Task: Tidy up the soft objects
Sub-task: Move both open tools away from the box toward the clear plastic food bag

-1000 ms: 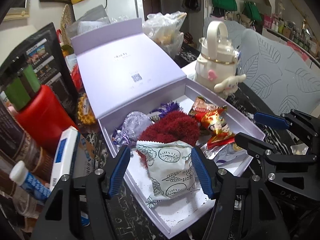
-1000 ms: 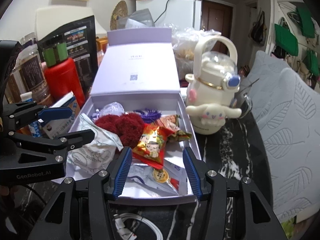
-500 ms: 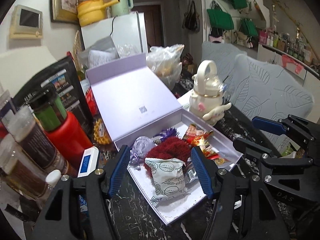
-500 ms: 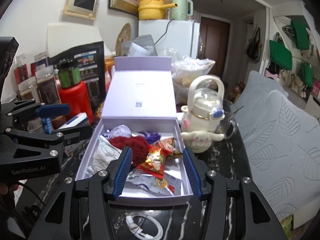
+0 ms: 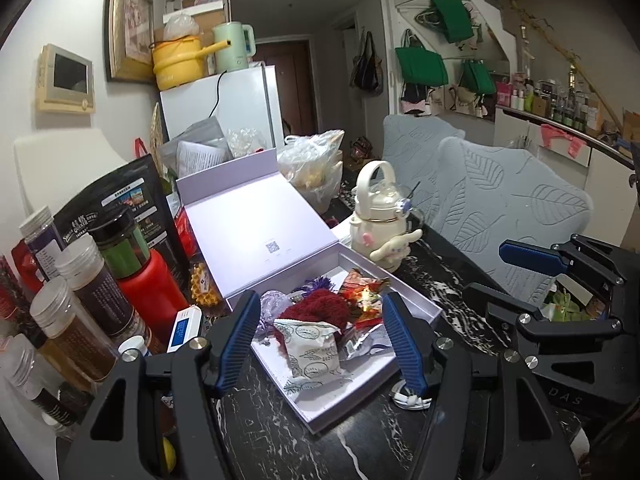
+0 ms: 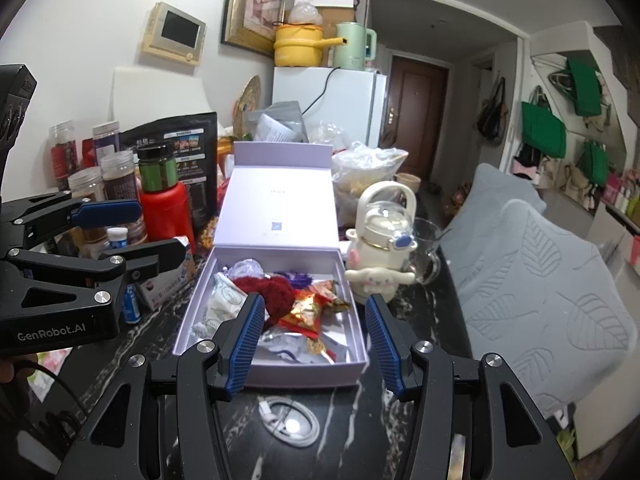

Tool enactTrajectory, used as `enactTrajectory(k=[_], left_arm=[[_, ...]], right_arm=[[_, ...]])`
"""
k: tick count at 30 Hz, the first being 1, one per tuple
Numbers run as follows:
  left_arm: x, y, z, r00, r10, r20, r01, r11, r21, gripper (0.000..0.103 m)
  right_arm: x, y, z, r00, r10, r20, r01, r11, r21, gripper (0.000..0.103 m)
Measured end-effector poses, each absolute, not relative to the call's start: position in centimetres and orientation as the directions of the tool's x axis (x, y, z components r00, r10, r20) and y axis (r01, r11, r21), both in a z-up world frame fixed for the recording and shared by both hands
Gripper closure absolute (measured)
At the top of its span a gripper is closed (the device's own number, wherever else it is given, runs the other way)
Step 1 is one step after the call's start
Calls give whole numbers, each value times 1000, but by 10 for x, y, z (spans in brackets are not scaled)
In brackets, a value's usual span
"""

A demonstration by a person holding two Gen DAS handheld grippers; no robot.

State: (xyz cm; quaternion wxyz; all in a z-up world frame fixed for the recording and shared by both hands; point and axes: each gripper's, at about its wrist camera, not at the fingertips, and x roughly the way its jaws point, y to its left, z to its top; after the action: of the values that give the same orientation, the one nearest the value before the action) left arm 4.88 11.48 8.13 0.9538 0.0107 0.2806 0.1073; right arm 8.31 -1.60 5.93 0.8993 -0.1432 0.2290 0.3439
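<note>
An open lilac box (image 5: 416,304) (image 6: 276,372) sits on the dark marble table, its lid tilted back. Inside lie a red fuzzy item (image 5: 316,312) (image 6: 276,294), a white printed packet (image 5: 314,354) (image 6: 224,300), a red-gold snack packet (image 5: 366,292) (image 6: 306,310), a purple tassel (image 5: 316,283), a translucent pouch (image 5: 270,302) and foil packets (image 6: 316,346). My left gripper (image 5: 322,344) is open and empty, held above the box's near end. My right gripper (image 6: 312,344) is open and empty, above the box's front edge; it also shows in the left wrist view (image 5: 516,276).
A cream cartoon kettle (image 5: 378,216) (image 6: 384,236) stands right of the box. A red bottle (image 5: 148,280) (image 6: 166,212), several jars (image 5: 68,320) and a black bag (image 6: 188,148) crowd the left. A white cable (image 6: 288,420) lies in front. Grey cushions (image 6: 540,280) are on the right.
Both grippers have pulled back and up from the box, still open and empty. The box and its contents look smaller and have not moved.
</note>
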Motion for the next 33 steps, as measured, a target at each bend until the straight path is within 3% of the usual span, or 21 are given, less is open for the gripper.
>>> enactTrajectory(k=[15,28,31,33], left_arm=[[9,77,82,839,147,-524,-131,989,69,40],[6,44,43,793,69,-605,-46,998,53,40],[8,40,32,780,59,-623,-42,998,42,40],[10,38,23,766,42,-642,-36,999,22,40]], right_arm=[[34,-57,64,697,525,-488,-648,753,-115,50],[13,-96,30,710,449,-543,-575,815,-78,50],[10,-106,21,711,435,-553,-555,830,-61,39],[10,-111,15,705,422,-570,-542,839,-49,39]])
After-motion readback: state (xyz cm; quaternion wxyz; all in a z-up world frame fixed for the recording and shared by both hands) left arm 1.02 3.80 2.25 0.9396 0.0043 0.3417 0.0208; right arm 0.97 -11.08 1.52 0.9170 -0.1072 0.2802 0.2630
